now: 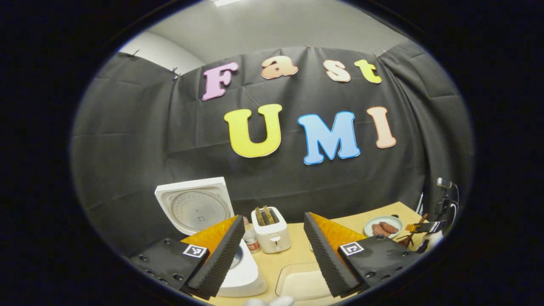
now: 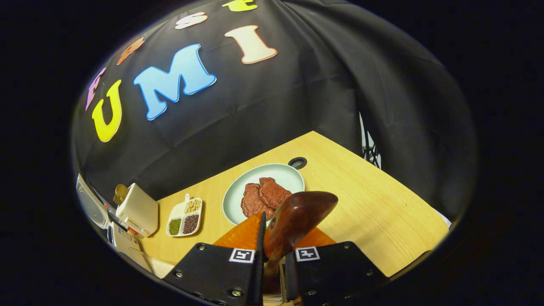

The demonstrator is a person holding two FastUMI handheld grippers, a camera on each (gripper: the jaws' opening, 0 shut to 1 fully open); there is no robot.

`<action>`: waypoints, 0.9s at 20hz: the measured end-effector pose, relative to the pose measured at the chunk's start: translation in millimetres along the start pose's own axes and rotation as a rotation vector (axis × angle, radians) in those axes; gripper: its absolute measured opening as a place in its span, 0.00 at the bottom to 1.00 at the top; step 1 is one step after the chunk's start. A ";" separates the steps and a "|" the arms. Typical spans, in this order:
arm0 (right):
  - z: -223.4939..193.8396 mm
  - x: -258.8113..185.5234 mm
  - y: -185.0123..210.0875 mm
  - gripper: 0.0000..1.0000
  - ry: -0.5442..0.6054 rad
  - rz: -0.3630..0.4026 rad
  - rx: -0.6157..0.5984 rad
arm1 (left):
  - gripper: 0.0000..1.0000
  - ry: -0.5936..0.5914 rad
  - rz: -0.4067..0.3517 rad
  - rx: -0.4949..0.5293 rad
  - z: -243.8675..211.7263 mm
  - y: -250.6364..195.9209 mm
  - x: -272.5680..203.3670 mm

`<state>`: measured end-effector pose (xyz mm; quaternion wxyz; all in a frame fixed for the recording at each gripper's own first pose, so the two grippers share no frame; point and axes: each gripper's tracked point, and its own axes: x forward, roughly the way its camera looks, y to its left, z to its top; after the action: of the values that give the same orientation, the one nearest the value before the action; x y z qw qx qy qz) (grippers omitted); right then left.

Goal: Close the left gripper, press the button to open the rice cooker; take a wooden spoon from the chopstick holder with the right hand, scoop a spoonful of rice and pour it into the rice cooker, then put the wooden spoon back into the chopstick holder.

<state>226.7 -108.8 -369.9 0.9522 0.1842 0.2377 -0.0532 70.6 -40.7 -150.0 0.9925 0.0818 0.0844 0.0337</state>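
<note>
In the left gripper view the white rice cooker (image 1: 244, 274) stands at the lower left with its lid (image 1: 193, 206) up. My left gripper (image 1: 274, 219) hovers open over the table, its fingers on either side of a toaster farther off. In the right gripper view my right gripper (image 2: 278, 238) is shut on the handle of a brown wooden spoon (image 2: 297, 214). The spoon's bowl points up and forward, and I see no rice on it. The cooker's lid (image 2: 89, 204) shows at the far left edge. The right gripper (image 1: 420, 227) also appears at the far right of the left gripper view.
A white toaster (image 1: 270, 229) and a small bottle (image 1: 250, 239) stand behind the cooker, a pale tray (image 1: 297, 282) beside it. A plate of meat (image 2: 248, 178), a divided dish of grains (image 2: 185, 217) and a cable hole (image 2: 297, 162) lie on the wooden table (image 2: 374, 204).
</note>
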 end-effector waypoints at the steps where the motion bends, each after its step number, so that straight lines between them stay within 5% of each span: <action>1: 1.0 0.2 1.4 0.21 0.001 0.009 0.004 | 0.99 0.000 0.001 0.003 0.7 1.4 0.0; 10: 55.0 -37.0 31.3 0.20 -0.077 0.006 -0.076 | 0.99 -0.018 0.010 -0.012 3.7 24.8 -4.3; 18: 141.1 -96.3 115.6 0.20 -0.209 0.056 -0.205 | 0.98 -0.065 0.001 -0.079 4.9 54.0 -15.1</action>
<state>224.8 -53.5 -171.2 0.9867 0.0861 0.1364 -0.0208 53.7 10.5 -133.7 0.9972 0.0435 0.0507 0.0347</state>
